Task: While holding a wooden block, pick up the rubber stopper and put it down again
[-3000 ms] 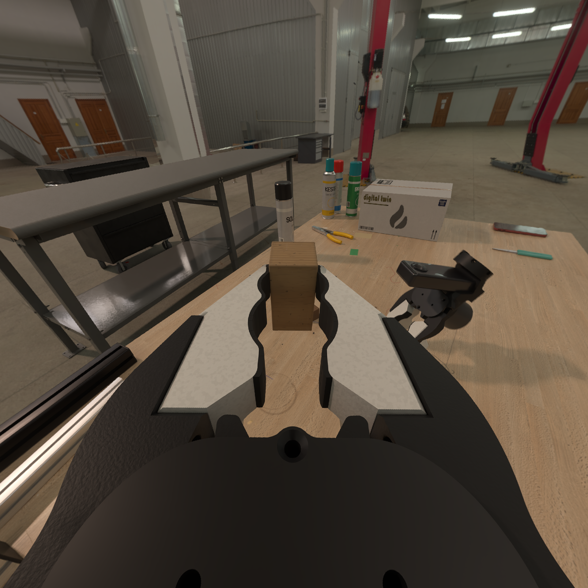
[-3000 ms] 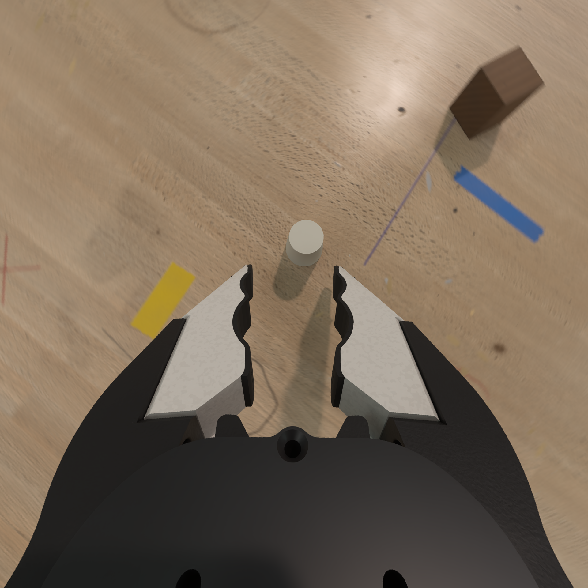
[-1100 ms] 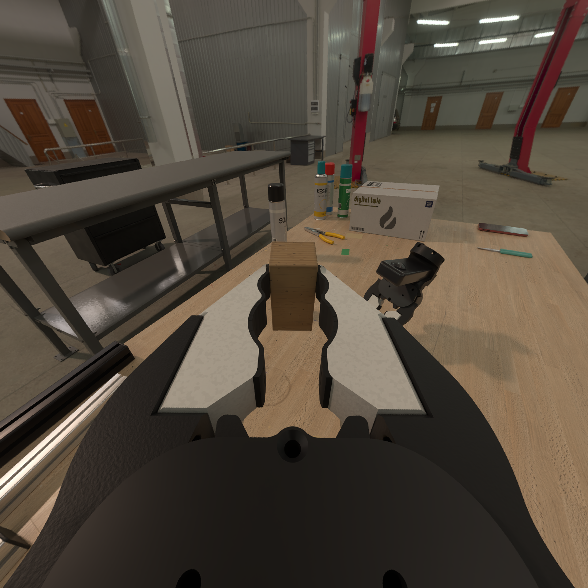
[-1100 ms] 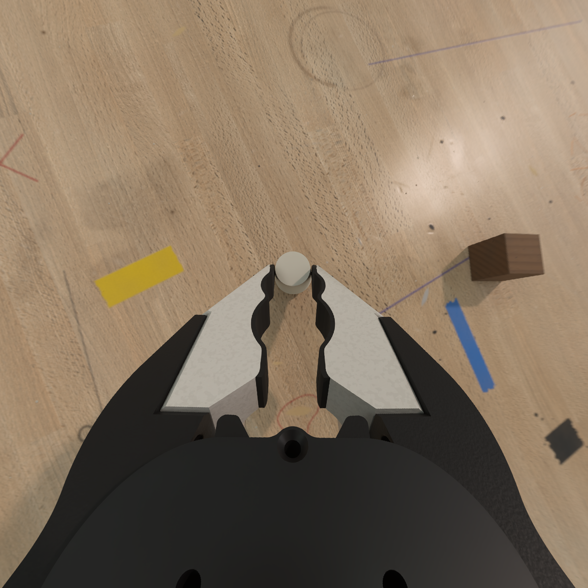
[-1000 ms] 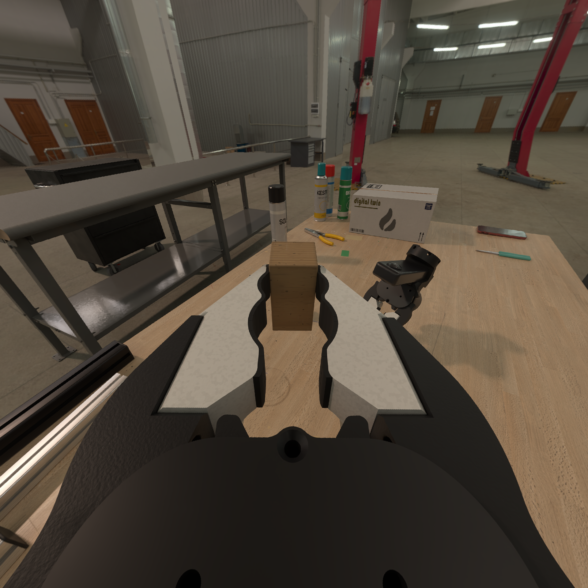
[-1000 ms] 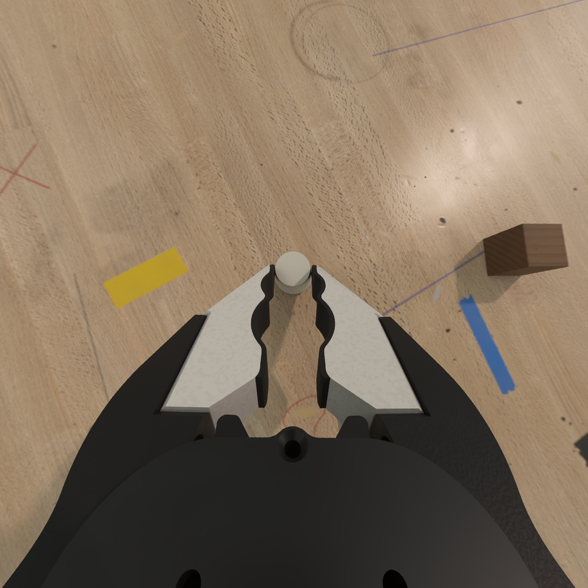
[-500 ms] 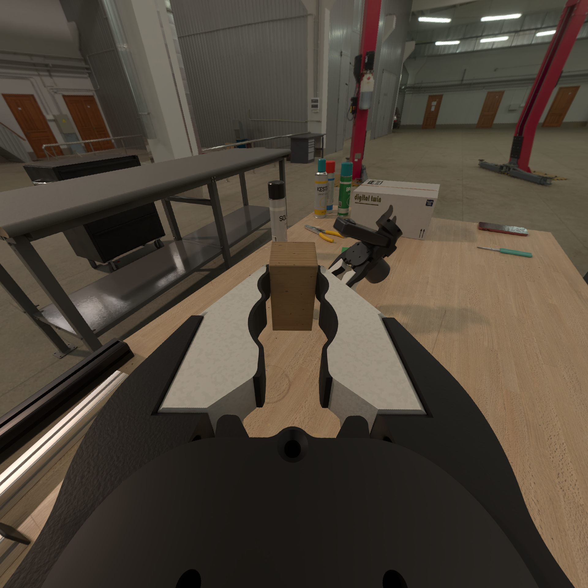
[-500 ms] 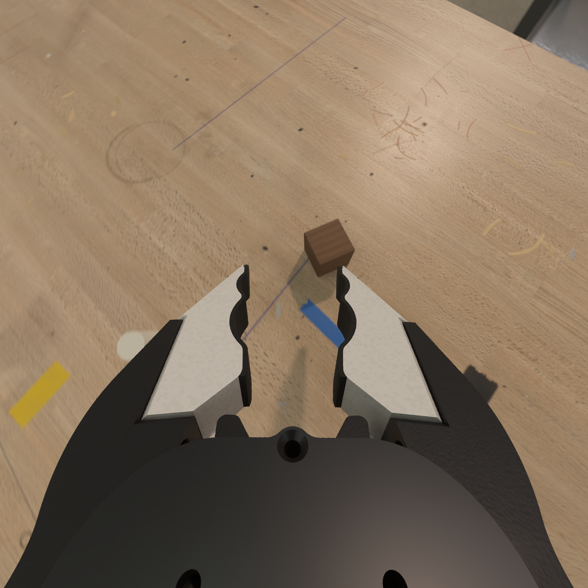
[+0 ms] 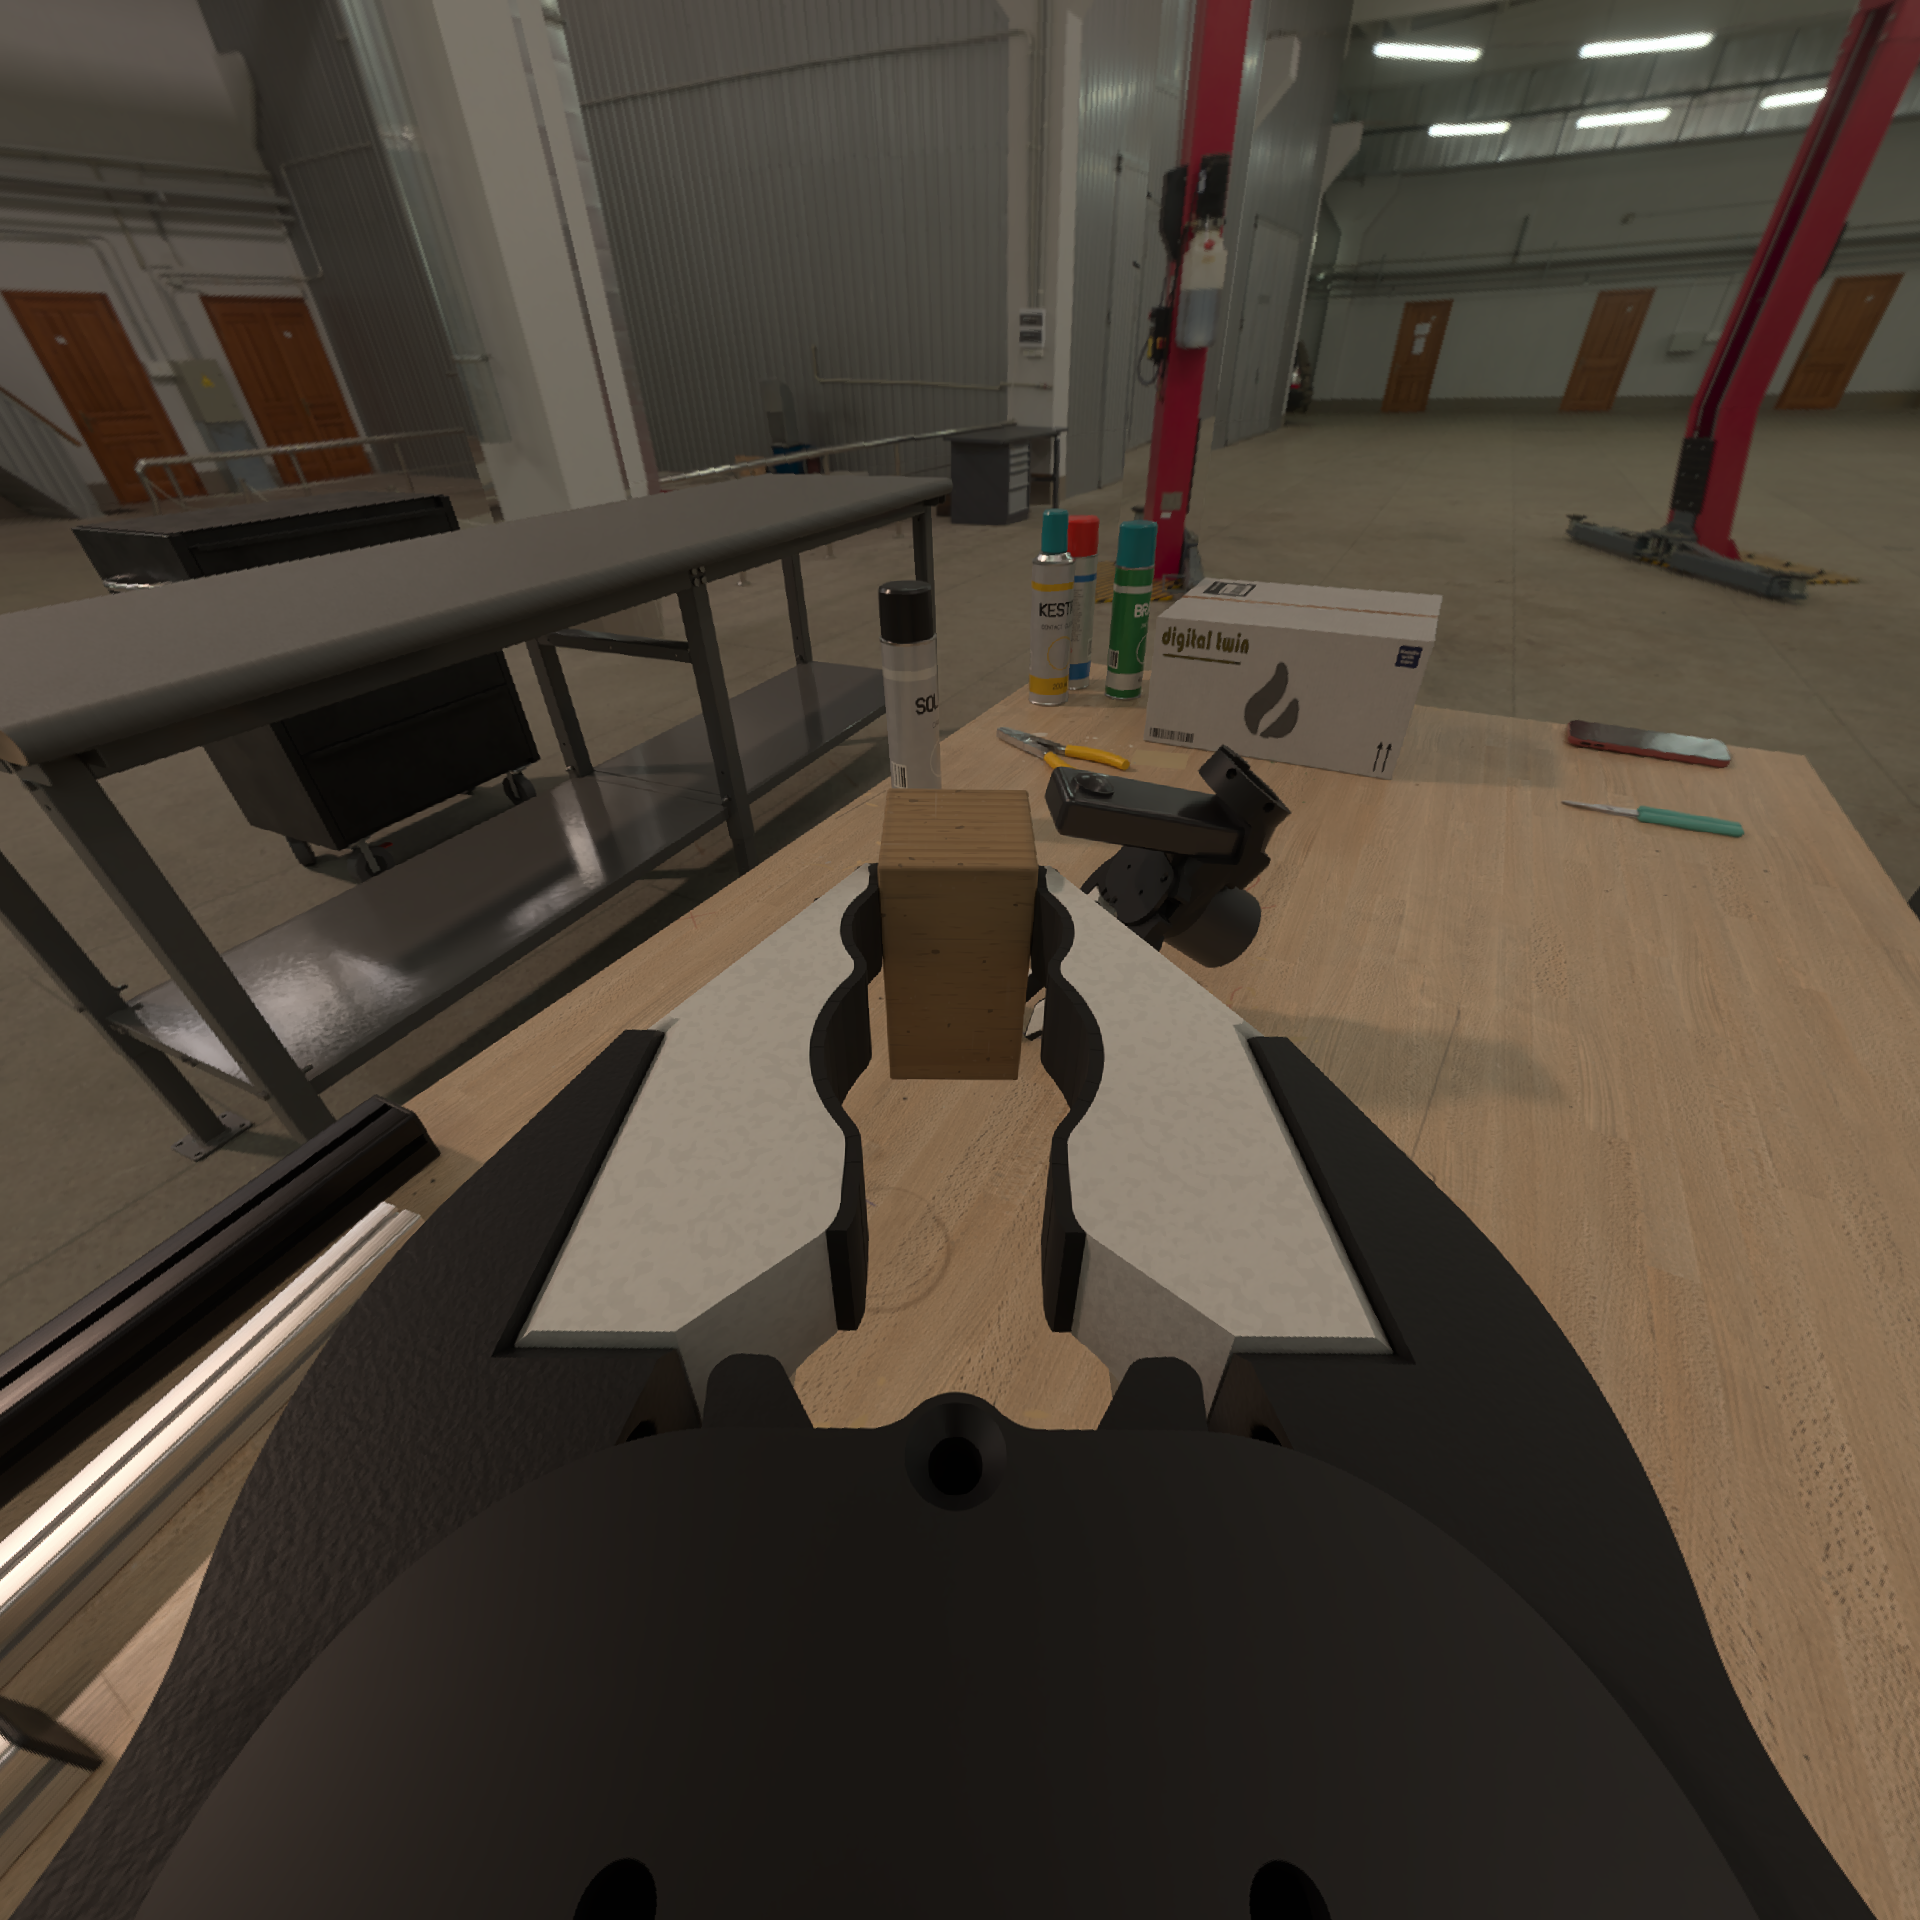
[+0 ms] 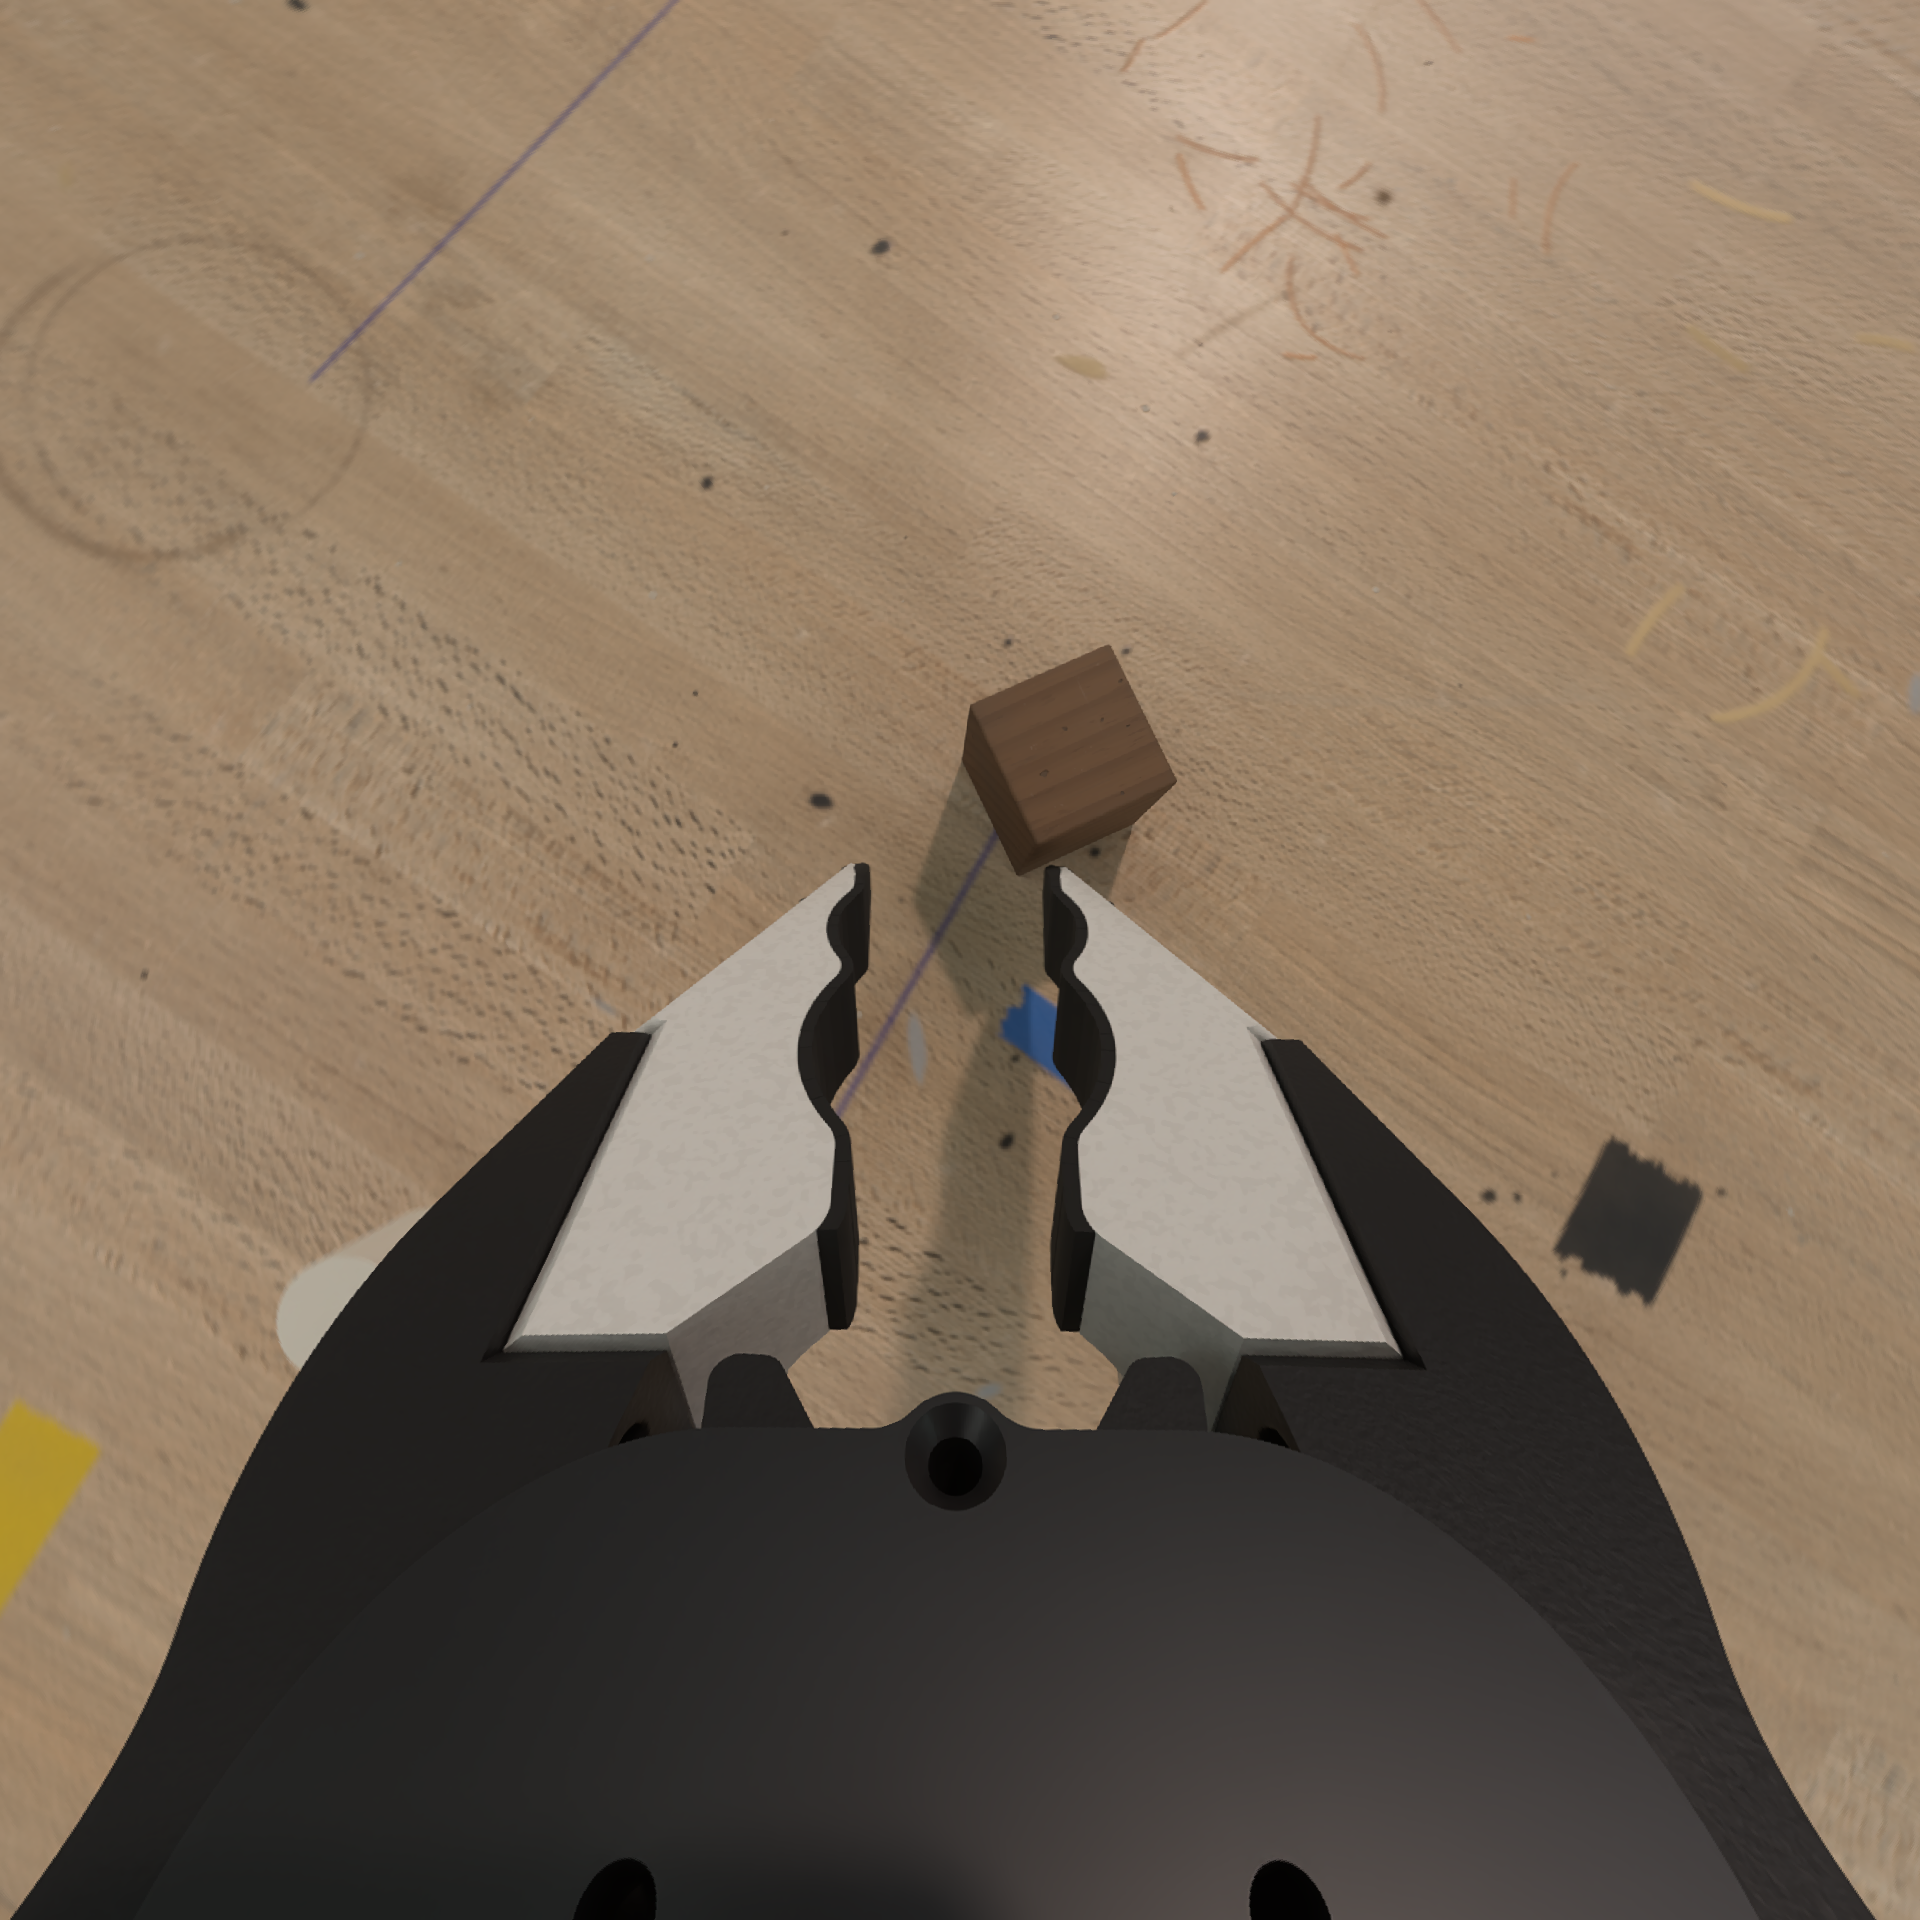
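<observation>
- Left gripper (image 9: 954,914): fingers clamped on the upright light-brown rectangular wooden block (image 9: 957,940), gripped near the fingertips, block clear of the pale wooden workbench top (image 9: 1558,1091).
- Right gripper (image 10: 954,883): jaws apart, nothing between them, hanging above the bench and pointing down at it.
- Off-white round rubber stopper (image 10: 317,1311): lying on the bench at lower left of the right wrist view, half hidden behind the right gripper's black body. Not held. Can't tell if it's upright or on its side.
- Judgement: stopper is set down and released, so the step in hand reads as clearing away from it.
- To do that well: retreat straight up and away, no sideways sweep low over the bench. The gripper body sits just beside the stopper in view; a low lateral move could knock it.
- Small dark-brown wooden cube (image 10: 1065,769) sits just beyond the right fingertips, with a strip of blue tape (image 10: 1029,1029) under the gap. Don't descend here; the tips would hit the cube.
- Left side: keep squeeze constant and pose steady. Grip is on the block's lower part near the tips, so any relaxing risks a slip.
- Yellow tape strip (image 10: 36,1496) near the stopper is a usable reference for where it rests.
</observation>
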